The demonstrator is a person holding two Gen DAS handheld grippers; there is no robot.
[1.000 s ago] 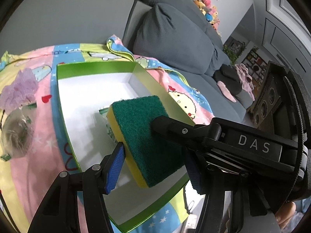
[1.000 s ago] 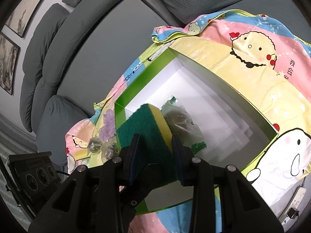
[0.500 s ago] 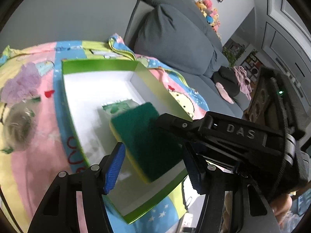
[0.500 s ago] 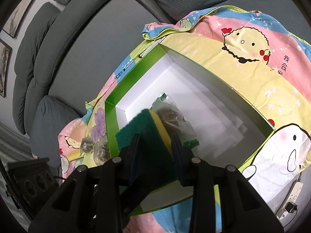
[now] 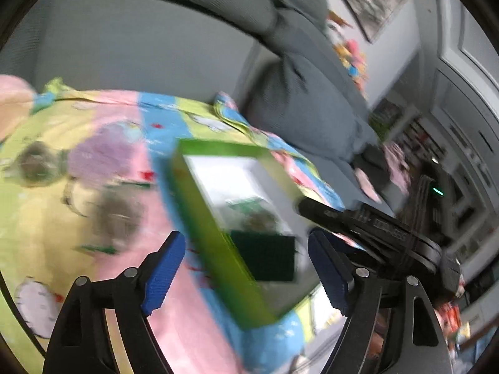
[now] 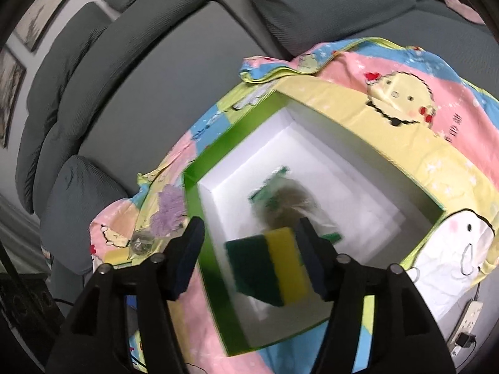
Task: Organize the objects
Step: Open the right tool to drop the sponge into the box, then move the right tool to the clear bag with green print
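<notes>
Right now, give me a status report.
Left gripper open, right gripper open. Sponge inside green box, beside bagged scrubber. Nothing blocking.

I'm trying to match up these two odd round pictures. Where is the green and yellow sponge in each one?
Left wrist view: the sponge lies low of centre, dark green face showing, inside the green box.
Right wrist view: the sponge sits low of centre, green and yellow both showing, inside the same box.
Shared landmark: the green box on the cartoon blanket.
</notes>
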